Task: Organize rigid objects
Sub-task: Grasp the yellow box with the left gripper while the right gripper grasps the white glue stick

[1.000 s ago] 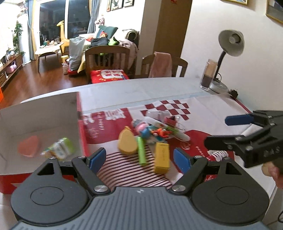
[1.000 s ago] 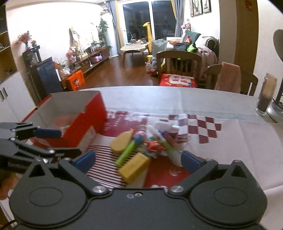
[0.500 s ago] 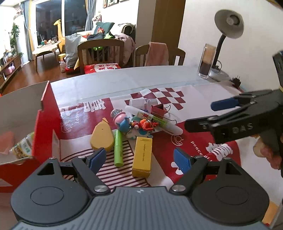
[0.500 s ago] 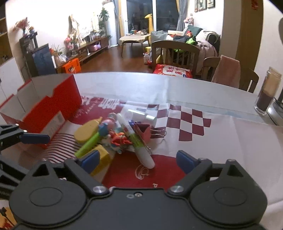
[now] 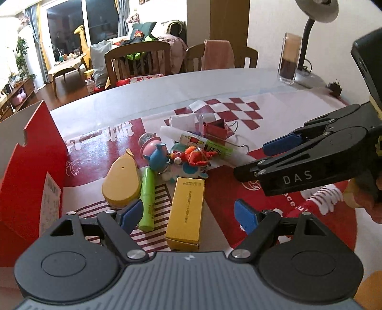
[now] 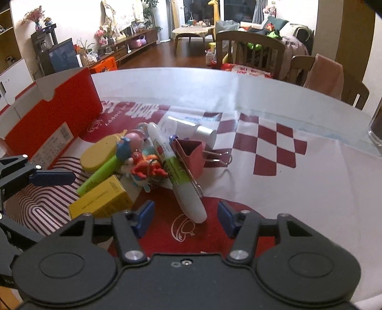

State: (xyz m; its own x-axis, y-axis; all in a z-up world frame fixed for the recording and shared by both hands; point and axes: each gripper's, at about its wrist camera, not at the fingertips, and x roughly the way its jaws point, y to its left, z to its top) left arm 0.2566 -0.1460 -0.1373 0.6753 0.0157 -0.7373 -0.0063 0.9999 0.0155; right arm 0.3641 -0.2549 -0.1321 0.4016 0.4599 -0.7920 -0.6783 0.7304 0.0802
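A pile of small objects lies on the red-and-white cloth (image 5: 238, 114). It holds a yellow box (image 5: 186, 209), a green marker (image 5: 148, 198), a yellow pear-shaped case (image 5: 121, 181), toy figures (image 5: 191, 157), a white pen (image 6: 183, 186) and a pink binder clip (image 6: 191, 155). My left gripper (image 5: 188, 215) is open, low over the yellow box, which lies between its fingers untouched. My right gripper (image 6: 185, 218) hovers over the pen's near end with its jaws closing; the pads stand clear of the pen. In the left wrist view the right gripper (image 5: 250, 159) reaches in from the right.
An open red cardboard box (image 5: 31, 167) stands left of the pile, close to the left gripper. At the table's far right are a glass jar (image 5: 289, 62) and a desk lamp (image 5: 310, 21). Chairs (image 5: 138, 59) line the far edge.
Both grippers have come down and closer to the pile. The right jaws have narrowed. The red box has slid toward the left edge of both views.
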